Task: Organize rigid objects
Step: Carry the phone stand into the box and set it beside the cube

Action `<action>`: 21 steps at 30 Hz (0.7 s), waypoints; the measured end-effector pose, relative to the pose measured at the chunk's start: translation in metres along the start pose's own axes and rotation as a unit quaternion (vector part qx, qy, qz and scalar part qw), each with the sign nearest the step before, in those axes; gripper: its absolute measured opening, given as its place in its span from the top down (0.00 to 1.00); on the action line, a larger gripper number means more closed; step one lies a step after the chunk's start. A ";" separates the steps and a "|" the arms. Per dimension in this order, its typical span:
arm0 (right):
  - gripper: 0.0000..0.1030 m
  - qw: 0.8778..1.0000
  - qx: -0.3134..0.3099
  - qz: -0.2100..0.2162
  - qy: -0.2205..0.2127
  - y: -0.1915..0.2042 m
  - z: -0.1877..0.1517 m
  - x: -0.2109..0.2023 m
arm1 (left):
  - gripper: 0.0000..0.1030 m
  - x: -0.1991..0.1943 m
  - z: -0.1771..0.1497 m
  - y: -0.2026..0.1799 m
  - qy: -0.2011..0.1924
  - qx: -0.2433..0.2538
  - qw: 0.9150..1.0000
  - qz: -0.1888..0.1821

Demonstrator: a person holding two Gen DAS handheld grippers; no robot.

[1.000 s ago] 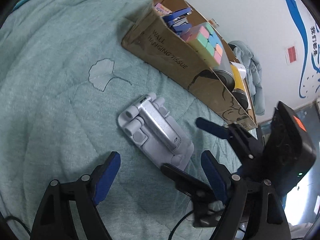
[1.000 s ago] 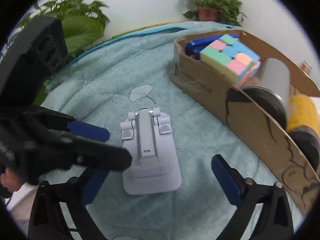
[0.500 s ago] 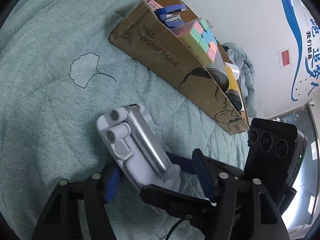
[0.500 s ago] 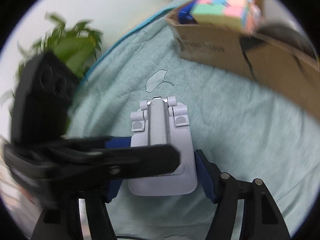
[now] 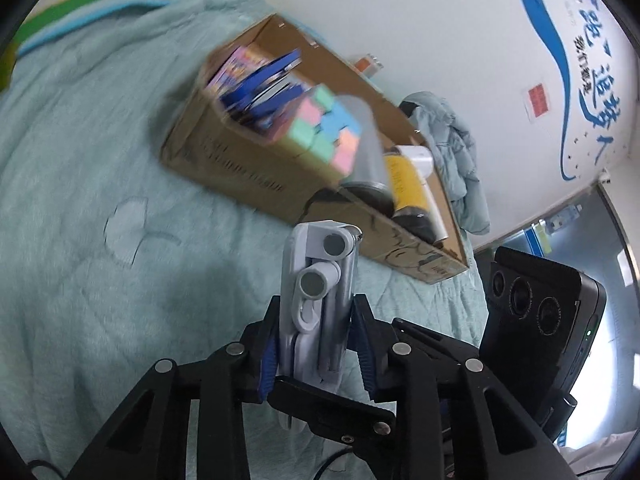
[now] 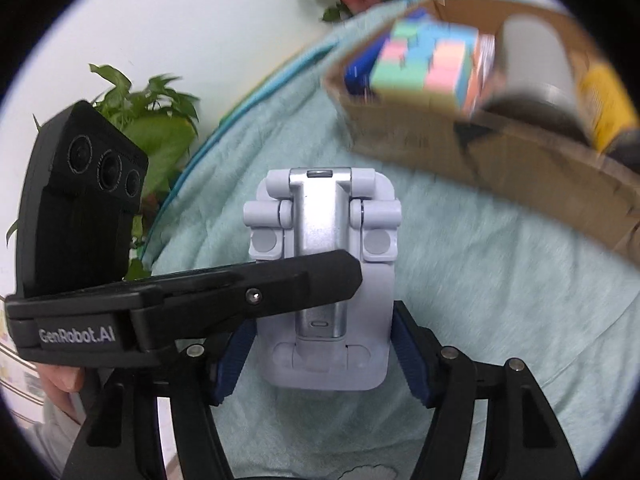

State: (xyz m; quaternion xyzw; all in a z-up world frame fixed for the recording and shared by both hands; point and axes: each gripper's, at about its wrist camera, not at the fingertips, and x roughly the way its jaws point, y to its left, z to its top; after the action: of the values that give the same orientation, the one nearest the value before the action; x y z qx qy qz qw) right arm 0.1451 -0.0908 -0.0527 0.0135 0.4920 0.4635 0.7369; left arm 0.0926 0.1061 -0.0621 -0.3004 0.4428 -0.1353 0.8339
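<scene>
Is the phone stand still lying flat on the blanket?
No, the phone stand is lifted off the blanket, clamped between the left gripper fingers.

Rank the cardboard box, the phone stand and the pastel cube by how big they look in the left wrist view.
1. Cardboard box, largest.
2. Phone stand, though it sits close to the camera, held in the left tongs, so its look is inflated.
3. Pastel cube, smallest, and blurred.

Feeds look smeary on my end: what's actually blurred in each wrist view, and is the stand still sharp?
Left wrist view: the cardboard box and blanket are motion-smeared, while the stand in the left gripper stays crisp. Right wrist view: the box and cube are blurred, the stand sharp. Fisheye bending and dark corners in both.
</scene>
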 end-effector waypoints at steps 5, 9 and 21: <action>0.36 0.999 -0.016 -0.013 -0.050 0.001 0.032 -0.029 | 0.71 -0.015 0.041 -0.032 -0.018 0.053 0.998 -0.007; 0.36 0.996 -0.020 -0.020 -0.079 -0.006 0.073 -0.047 | 0.71 -0.016 0.089 -0.062 -0.031 0.097 0.995 -0.005; 0.36 0.997 0.030 -0.020 -0.063 -0.066 0.188 -0.031 | 0.71 0.040 0.234 -0.069 0.010 0.088 0.996 -0.012</action>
State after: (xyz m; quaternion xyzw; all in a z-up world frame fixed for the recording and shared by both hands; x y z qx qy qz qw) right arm 0.3254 -0.0679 0.0348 0.0548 0.4581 0.4322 0.7748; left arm 0.3096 0.1217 0.0547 -0.2297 0.4343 -0.1863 0.8509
